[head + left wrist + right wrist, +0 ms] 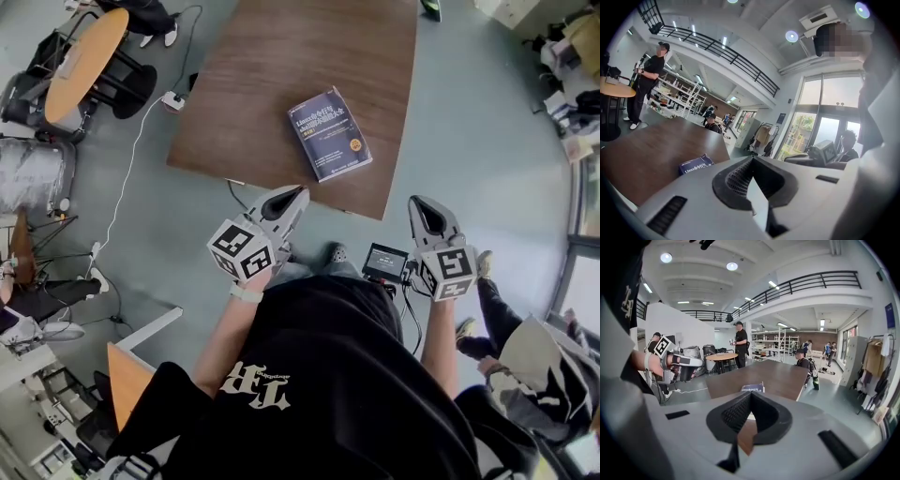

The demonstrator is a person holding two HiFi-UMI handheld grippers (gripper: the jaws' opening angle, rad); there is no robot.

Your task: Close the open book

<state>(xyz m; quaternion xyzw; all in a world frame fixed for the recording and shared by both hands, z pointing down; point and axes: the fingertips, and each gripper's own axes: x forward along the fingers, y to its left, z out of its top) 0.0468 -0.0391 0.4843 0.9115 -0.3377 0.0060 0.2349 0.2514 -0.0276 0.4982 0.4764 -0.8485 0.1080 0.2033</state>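
The left tongs are being held just off the near edge of the bench, close to the person's body; their jaws are being pressed together to a point, and nothing is being pinched between them; the book is being carried by the bench ahead of these tongs and a little to their right, near the bench's front right corner; it is being shown lying flat with its dark blue front cover turned up, pale title lettering and a small orange mark being visible on it, and no pages are being exposed, so it is being judged as already closed; its long axis is being seen running away from the person, the far end leaning slightly leftward; the book is lying between the two tongs in the sideways sense, and the left tongs are being judged the nearer, their tip being close to the book's near corner in the head view; the right tongs are being held beside the bench's corner, further from the book, their jaws likewise being pressed together on nothing.
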